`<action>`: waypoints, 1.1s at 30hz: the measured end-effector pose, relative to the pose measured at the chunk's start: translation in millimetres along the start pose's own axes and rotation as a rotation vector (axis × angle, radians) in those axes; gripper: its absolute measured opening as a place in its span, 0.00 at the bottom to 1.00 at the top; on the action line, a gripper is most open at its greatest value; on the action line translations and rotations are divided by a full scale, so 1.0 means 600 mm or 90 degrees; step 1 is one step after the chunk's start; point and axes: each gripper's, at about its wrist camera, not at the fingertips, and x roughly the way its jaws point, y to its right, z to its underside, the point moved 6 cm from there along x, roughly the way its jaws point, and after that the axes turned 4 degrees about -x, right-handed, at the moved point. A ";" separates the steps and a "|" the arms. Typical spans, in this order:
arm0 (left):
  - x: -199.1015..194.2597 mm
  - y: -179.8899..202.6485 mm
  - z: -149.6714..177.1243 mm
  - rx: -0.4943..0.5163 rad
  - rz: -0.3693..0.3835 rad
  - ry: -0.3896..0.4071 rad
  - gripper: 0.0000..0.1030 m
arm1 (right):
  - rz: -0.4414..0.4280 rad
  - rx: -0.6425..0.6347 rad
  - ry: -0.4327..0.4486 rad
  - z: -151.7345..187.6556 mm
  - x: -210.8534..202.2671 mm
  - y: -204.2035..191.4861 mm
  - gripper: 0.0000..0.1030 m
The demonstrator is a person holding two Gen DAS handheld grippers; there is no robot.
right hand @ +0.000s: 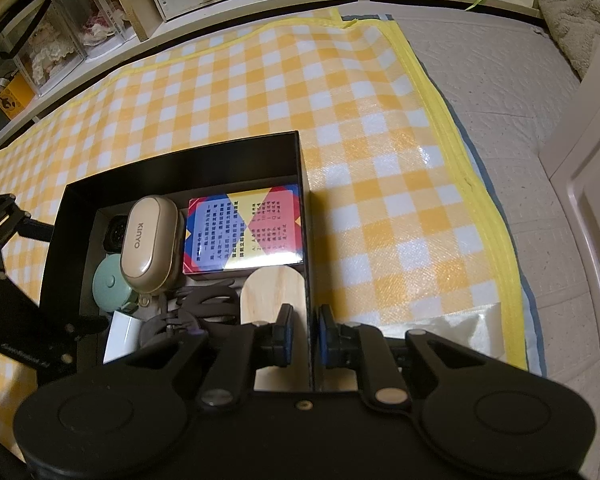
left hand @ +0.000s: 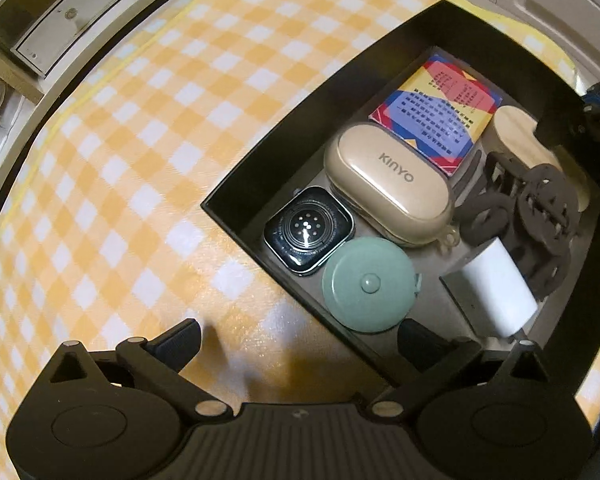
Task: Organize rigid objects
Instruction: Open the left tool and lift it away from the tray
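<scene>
Two claws working: my right claw (right hand: pixel 303 334) pinches the black box (right hand: pixel 180 152) wall steady, left claw (left hand: pixel 300 336) gapes empty, so I'd lower straight, clearing the green tape measure (left hand: pixel 368 284).

A yellow-and-white checked mat (right hand: pixel 228 92) with a plain yellow border lies under a black box (left hand: pixel 260 168). Inside are a beige case (left hand: pixel 388 184), a mint-green round tape measure (left hand: pixel 368 284), a red, blue and yellow card box (left hand: pixel 436 112), a dark brown hair clip (left hand: pixel 540 216), a white block (left hand: pixel 496 288), a pale wooden lid (right hand: pixel 272 288) and a black watch (left hand: pixel 308 232).
</scene>
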 end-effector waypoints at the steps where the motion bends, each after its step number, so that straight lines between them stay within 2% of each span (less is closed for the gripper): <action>1: -0.005 0.000 0.001 -0.003 0.009 0.004 1.00 | -0.001 0.000 0.000 0.000 0.000 0.000 0.15; 5: -0.041 0.003 0.008 -0.024 0.055 0.032 1.00 | -0.001 0.002 -0.001 -0.002 0.001 0.000 0.15; 12: -0.119 -0.007 0.018 -0.088 0.115 0.135 1.00 | -0.001 0.002 -0.001 -0.003 0.001 0.000 0.15; 17: -0.173 -0.011 0.033 -0.166 0.130 0.199 1.00 | -0.001 0.002 -0.001 -0.002 0.001 0.000 0.15; 24: -0.211 -0.037 0.073 -0.265 0.139 0.247 1.00 | -0.001 0.003 0.000 -0.003 0.000 0.000 0.13; 29: -0.209 -0.049 0.107 -0.301 0.137 0.276 1.00 | 0.001 0.009 0.002 0.000 0.001 0.004 0.08; 33: -0.192 -0.049 0.137 -0.272 0.126 0.277 0.99 | 0.003 0.011 0.004 0.001 0.001 0.007 0.06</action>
